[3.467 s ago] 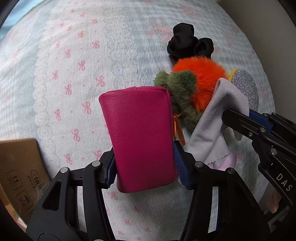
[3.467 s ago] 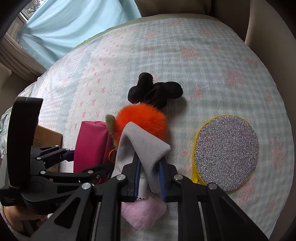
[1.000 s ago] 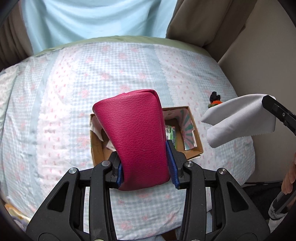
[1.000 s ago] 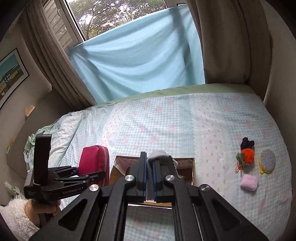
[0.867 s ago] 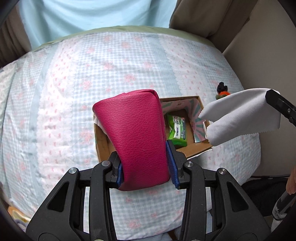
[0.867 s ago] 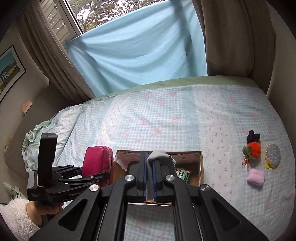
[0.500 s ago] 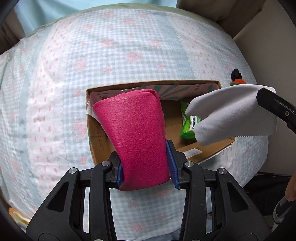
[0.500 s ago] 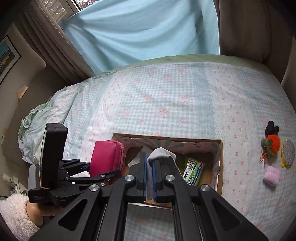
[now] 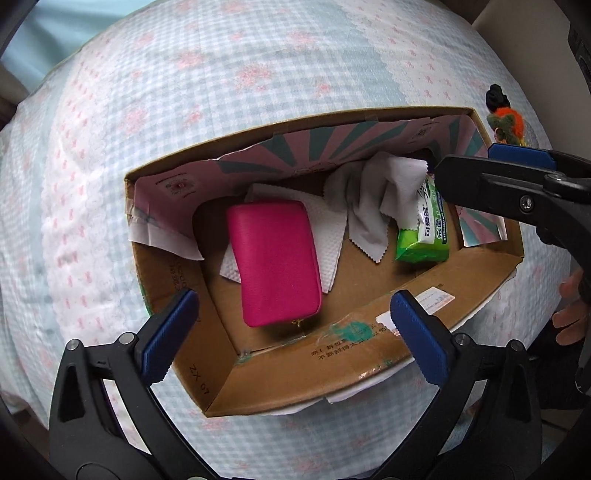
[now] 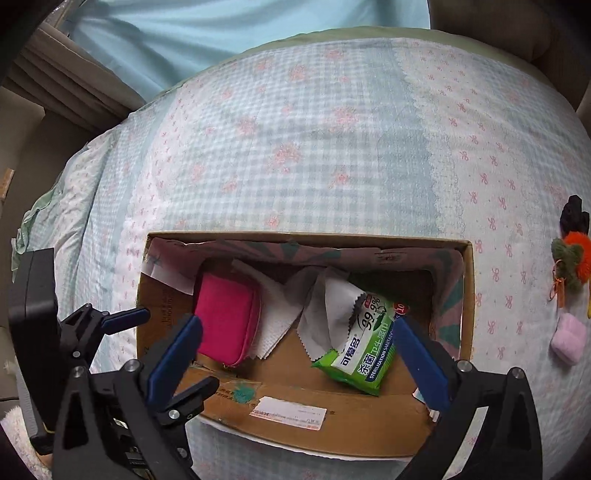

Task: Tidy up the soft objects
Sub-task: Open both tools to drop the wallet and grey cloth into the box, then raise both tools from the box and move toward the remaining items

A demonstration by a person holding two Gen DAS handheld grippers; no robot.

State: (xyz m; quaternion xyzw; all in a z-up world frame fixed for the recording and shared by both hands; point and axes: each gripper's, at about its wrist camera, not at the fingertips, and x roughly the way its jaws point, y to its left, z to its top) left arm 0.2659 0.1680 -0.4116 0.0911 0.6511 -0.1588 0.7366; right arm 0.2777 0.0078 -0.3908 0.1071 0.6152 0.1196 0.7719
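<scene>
A cardboard box [image 9: 314,373] [image 10: 466,295] sits on the checked bedspread. Inside it lie a magenta pouch [image 9: 275,260] [image 10: 226,317] on white paper, a grey cloth [image 9: 364,206] [image 10: 325,306], and a green wipes pack [image 9: 424,229] [image 10: 364,350]. My left gripper [image 9: 293,332] hangs above the box with its jaws opening wide; the pouch lies below them, free of the pads. My right gripper [image 10: 293,350] is likewise opening over the box, the cloth and wipes pack beneath it, nothing pressed between its blue pads.
On the bedspread to the right of the box lie a black scrunchie [image 10: 572,218], an orange and green pompom [image 10: 570,260] and a pink sponge [image 10: 569,338]. A person's hand [image 9: 572,306] holds the right gripper's handle. Curtains [image 10: 221,33] hang behind the bed.
Both grippers came down over the box and went from shut to open. The magenta pouch left the left jaws and the grey cloth left the right jaws; both now lie in the box.
</scene>
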